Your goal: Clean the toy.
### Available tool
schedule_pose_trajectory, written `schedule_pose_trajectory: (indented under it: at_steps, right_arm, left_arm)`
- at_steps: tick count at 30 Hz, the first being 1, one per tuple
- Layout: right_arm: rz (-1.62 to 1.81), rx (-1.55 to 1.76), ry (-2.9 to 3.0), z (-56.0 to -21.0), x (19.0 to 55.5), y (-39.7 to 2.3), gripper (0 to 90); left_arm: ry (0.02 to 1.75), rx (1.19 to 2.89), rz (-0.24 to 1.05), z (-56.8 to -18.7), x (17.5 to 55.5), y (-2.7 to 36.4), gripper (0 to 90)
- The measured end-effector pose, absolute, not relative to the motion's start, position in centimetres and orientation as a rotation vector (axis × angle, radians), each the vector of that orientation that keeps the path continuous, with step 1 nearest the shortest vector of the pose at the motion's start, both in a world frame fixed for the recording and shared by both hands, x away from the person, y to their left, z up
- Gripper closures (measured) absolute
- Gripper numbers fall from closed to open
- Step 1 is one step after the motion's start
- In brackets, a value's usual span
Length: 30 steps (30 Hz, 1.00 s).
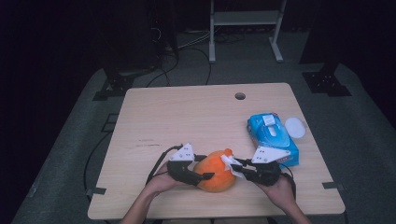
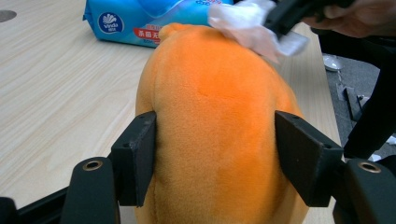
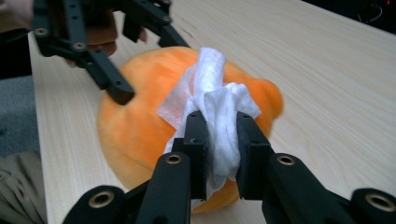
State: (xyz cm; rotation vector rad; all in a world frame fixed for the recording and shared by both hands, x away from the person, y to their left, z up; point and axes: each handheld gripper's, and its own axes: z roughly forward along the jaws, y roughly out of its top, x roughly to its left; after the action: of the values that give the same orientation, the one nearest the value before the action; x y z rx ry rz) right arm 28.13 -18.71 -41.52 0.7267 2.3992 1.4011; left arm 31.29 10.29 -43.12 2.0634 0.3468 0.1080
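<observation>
A round orange plush toy lay near the wooden table's front edge. The left gripper clasped its sides, seemingly pressing the fur. The right gripper pinched a crumpled white wipe against the toy's top.

Each hand carries a matte black two-jaw gripper built of jointed plastic links. The left gripper and the right gripper each wear a pale grey three-cornered plate on top, dotted with small dark screw holes. A thin black cable trails off the left one toward seven o'clock. In the gripper views, brass-coloured rivets ring the pivots, and the jaws end in thick, flat, square-cut black pads. The forearms entering at six o'clock are bare, without sleeves.
</observation>
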Motion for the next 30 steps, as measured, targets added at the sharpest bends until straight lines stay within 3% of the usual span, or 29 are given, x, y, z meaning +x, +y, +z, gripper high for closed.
schedule_pose_trajectory:
  at_steps: [9, 13, 15, 17, 23, 30]
  right_arm:
    - [1.431, 0.792, 2.396, -41.8, 29.1, -19.5, 76.0]
    - [1.450, 0.767, 2.429, -42.0, 28.4, -19.2, 75.9]
    - [1.449, 0.740, 2.438, -41.9, 27.7, -18.7, 76.0]
    - [1.457, 0.706, 2.446, -41.7, 27.1, -18.2, 76.0]
    - [1.434, 0.678, 2.410, -40.8, 26.9, -18.1, 76.2]
    - [1.465, 0.708, 2.374, -40.5, 27.7, -18.6, 76.2]
  left_arm:
    - [0.327, 2.064, 0.096, -43.2, 31.2, 10.4, 33.0]
    - [0.360, 2.059, 0.052, -42.4, 31.5, 10.4, 19.3]
    - [0.357, 2.048, 0.045, -42.1, 31.5, 10.2, 18.1]
    - [0.346, 2.068, 0.057, -42.1, 31.3, 10.0, 18.6]
    - [0.304, 2.082, 0.084, -42.4, 30.8, 9.8, 32.0]
    - [0.256, 2.093, 0.098, -42.6, 30.4, 9.3, 33.3]
